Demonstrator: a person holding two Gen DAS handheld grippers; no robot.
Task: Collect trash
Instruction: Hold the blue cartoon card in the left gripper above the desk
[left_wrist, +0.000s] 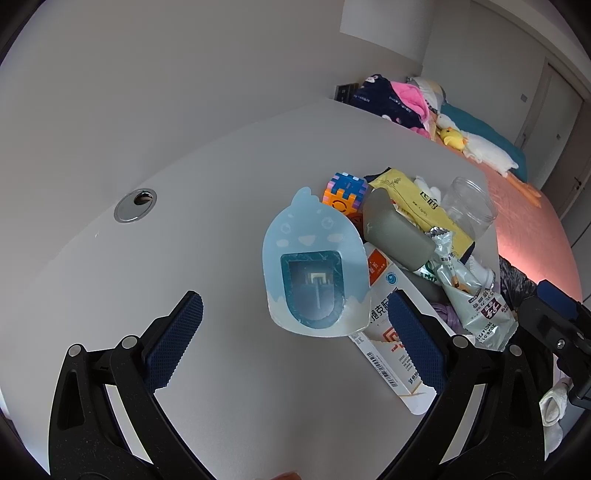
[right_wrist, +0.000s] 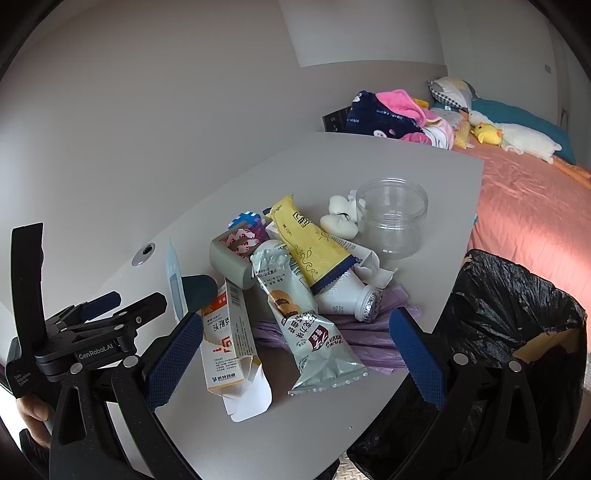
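A pile of trash lies on the white table (left_wrist: 184, 221). A pale blue bird-shaped blister pack (left_wrist: 314, 262) stands on edge in front of my open left gripper (left_wrist: 295, 339), apart from both pads; it shows edge-on in the right wrist view (right_wrist: 175, 280). Behind it lie an orange-and-white carton (right_wrist: 229, 332), a silver snack wrapper (right_wrist: 310, 328), a yellow wrapper (right_wrist: 317, 240), a white bottle (right_wrist: 347, 299) and purple plastic (right_wrist: 369, 343). My right gripper (right_wrist: 295, 350) is open and empty, above the silver wrapper. The black-lined trash bin (right_wrist: 517, 325) stands at the table's right edge.
A clear plastic jar (right_wrist: 391, 218), a grey box (right_wrist: 232, 258), a coloured block toy (left_wrist: 345, 192) and a small white figure (right_wrist: 341, 218) sit in the pile. A cable hole (left_wrist: 135, 205) is at the left. A bed (right_wrist: 535, 206) with clothes and plush toys lies beyond.
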